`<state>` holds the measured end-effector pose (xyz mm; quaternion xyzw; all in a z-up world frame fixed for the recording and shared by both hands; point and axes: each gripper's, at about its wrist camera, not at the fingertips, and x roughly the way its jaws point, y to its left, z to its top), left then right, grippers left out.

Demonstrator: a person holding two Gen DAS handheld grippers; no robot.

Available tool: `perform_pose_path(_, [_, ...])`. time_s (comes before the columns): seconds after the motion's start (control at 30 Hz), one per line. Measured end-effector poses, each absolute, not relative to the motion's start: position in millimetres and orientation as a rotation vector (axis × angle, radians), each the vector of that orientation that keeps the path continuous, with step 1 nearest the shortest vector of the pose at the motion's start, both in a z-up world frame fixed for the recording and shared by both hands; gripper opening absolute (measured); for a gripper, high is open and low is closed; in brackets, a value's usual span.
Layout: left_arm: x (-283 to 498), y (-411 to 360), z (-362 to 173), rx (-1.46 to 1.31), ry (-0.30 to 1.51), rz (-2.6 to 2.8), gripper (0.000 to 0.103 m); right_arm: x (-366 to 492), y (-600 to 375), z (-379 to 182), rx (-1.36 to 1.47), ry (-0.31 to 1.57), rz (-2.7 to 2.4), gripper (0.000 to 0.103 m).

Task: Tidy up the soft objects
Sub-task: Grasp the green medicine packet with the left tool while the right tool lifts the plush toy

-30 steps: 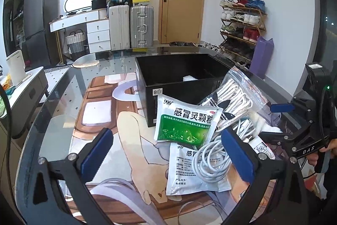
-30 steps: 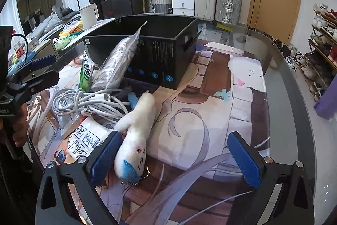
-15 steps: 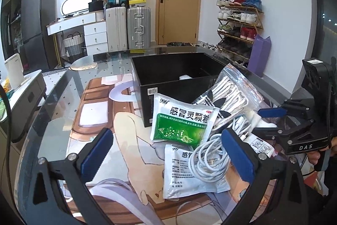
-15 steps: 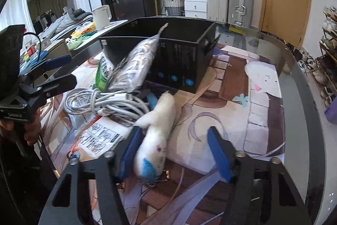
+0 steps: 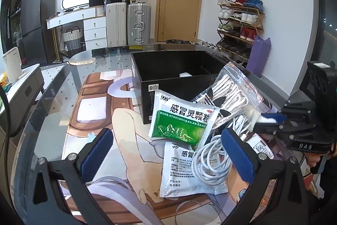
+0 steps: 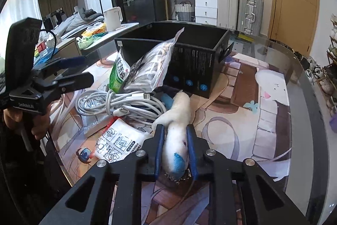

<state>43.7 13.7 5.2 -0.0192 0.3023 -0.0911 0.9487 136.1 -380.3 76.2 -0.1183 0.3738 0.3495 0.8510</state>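
The white plush toy [image 6: 179, 119], lying on the table [image 6: 299, 119] in front of the black box [image 6: 195, 69], is clamped at its blue-marked end between the blue fingers [image 6: 159, 151] of the right gripper [image 6: 175, 153]. The left gripper [image 5: 168, 153] is held with its fingers [image 5: 96, 151] spread wide and nothing between them, above the table just short of the medicine sachets [image 5: 183, 121] and the coiled white cable [image 5: 212, 159]. A clear bag of cord [image 5: 229, 96] is propped against the box, beside the sachets.
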Motion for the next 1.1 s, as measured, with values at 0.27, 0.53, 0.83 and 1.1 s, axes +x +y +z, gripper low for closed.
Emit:
perform_pose_path(0.27, [44.8, 15.9, 5.1, -0.044, 0.616, -0.18, 0.103, 139.9, -400.1, 91.4, -0.225, 0.73, 0.68, 0.021])
perform_pose_path(0.53, [47.6, 16.8, 4.6, -0.052, 0.624, -0.181, 0.103, 142.4, -418.4, 105.7, -0.178, 0.669, 0.629, 0.021])
perform_pose_path(0.83, [66.3, 2.1, 2.7, 0.021, 0.695, -0.208, 0.103, 138.2, -418.0, 112.7, -0.169, 0.645, 0.629, 0.021])
perform_pose_path(1.1, [88.4, -8.0, 2.7, 0.071, 0.722, -0.266, 0.103, 133.6, -411.7, 112.1, -0.183, 0.65, 0.647, 0.021])
